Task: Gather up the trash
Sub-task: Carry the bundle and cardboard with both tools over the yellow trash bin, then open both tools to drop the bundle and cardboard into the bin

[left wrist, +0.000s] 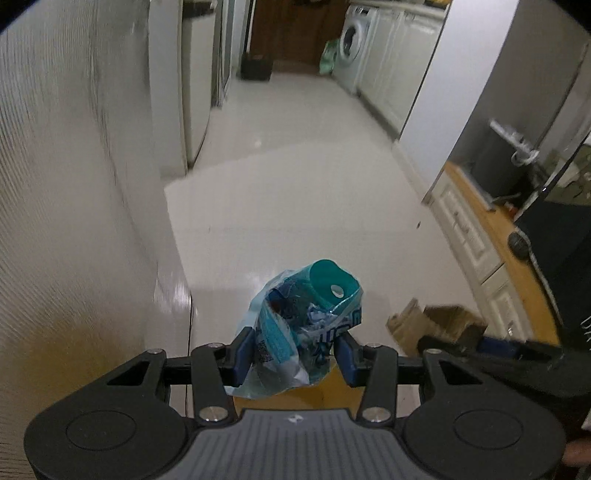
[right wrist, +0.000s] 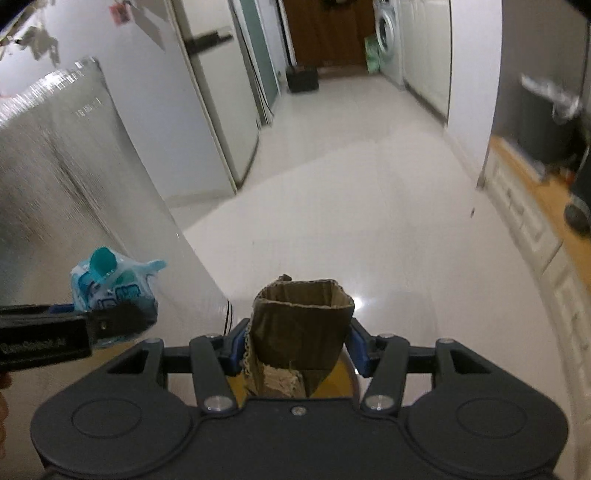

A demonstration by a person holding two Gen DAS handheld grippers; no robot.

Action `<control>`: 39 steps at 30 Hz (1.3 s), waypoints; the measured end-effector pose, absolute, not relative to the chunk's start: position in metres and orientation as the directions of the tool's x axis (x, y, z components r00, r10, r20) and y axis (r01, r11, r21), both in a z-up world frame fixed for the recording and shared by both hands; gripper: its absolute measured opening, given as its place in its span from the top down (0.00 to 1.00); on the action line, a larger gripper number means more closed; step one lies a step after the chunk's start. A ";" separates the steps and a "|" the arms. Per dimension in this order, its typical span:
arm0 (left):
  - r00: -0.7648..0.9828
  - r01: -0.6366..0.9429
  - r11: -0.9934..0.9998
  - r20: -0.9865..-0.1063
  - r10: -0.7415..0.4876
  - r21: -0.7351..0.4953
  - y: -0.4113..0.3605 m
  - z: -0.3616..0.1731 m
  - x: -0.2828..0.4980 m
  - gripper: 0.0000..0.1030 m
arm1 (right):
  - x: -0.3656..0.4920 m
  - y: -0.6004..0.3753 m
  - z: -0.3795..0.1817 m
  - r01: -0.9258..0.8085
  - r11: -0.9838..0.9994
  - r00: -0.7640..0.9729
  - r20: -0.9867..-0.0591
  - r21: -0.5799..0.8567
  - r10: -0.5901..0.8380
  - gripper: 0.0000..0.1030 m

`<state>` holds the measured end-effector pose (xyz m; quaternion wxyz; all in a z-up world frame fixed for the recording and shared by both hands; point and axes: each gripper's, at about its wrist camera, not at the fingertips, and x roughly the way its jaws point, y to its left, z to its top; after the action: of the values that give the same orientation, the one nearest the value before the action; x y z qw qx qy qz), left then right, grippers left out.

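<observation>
Clamping a blue wrapper [left wrist: 299, 328], left gripper [left wrist: 295, 360]; right gripper [right wrist: 295, 345] pinches cardboard [right wrist: 301, 325].

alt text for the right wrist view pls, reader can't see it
The right claw grips a piece of torn brown cardboard above a glossy white floor. At left, the left claw holds a crumpled blue plastic wrapper; a washing machine stands down the corridor.
</observation>
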<state>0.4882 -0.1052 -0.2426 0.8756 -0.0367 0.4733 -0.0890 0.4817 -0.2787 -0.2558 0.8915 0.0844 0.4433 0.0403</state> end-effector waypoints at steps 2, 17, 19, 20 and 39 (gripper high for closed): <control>0.514 0.117 0.983 -0.838 -0.182 -0.141 -0.100 -0.263 0.492 0.54 | 0.480 -0.273 -0.285 0.012 0.982 0.570 -0.808 0.191 0.150 0.47; 0.349 0.076 0.976 -0.912 -0.217 -0.203 -0.089 -0.395 0.511 0.54 | 0.487 -0.262 -0.421 0.073 0.978 0.416 -0.897 0.197 0.150 0.46; 0.338 0.066 0.976 -0.916 -0.218 -0.208 -0.084 -0.406 0.514 0.54 | 0.492 -0.261 -0.434 0.077 0.976 0.406 -0.900 0.205 0.157 0.46; 0.334 0.059 0.976 -0.917 -0.219 -0.211 -0.085 -0.413 0.517 0.54 | 0.496 -0.261 -0.439 0.076 0.975 0.402 -0.902 0.207 0.160 0.46; 0.320 0.081 0.961 -0.906 -0.276 -0.264 -0.093 -0.445 0.539 0.53 | 0.528 -0.280 -0.457 0.071 0.980 0.411 -0.901 0.188 0.143 0.11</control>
<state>0.5390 -0.0929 -0.4452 0.8081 -0.0853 0.5723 -0.1105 0.5277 -0.2799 -0.4569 0.8340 0.0985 0.5425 0.0215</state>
